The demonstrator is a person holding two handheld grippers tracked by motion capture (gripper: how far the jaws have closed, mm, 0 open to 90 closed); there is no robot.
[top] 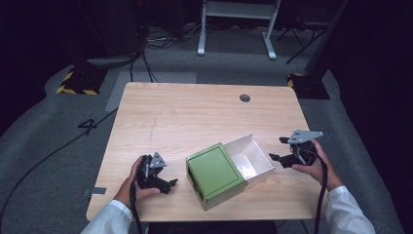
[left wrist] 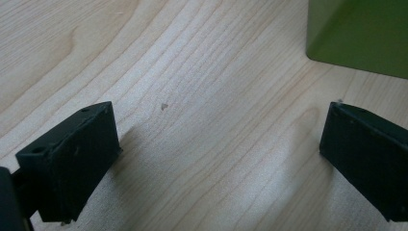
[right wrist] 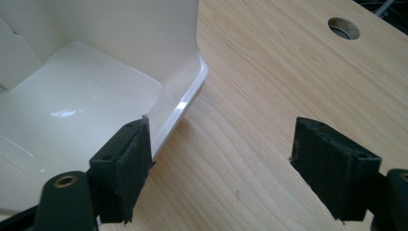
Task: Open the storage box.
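My right gripper (top: 281, 149) has its jaws wide apart, nothing between them but bare desk (right wrist: 269, 86). One jaw sits just over the rim of the white tray (right wrist: 72, 101); I can't tell if it touches. The other jaw is out over the wood. The tray is pulled partway out of the green sleeve (top: 214, 173), which lies beyond it from these jaws, near the desk's front edge. A round cable hole (right wrist: 343, 28) shows further out past the right jaws.

My left gripper (top: 168, 184) also has its jaws spread wide, empty, resting low over the wood. The green sleeve's corner (left wrist: 358, 33) is ahead of these jaws, off toward one side, near but apart. Both hands hold their grippers on either side of the box.
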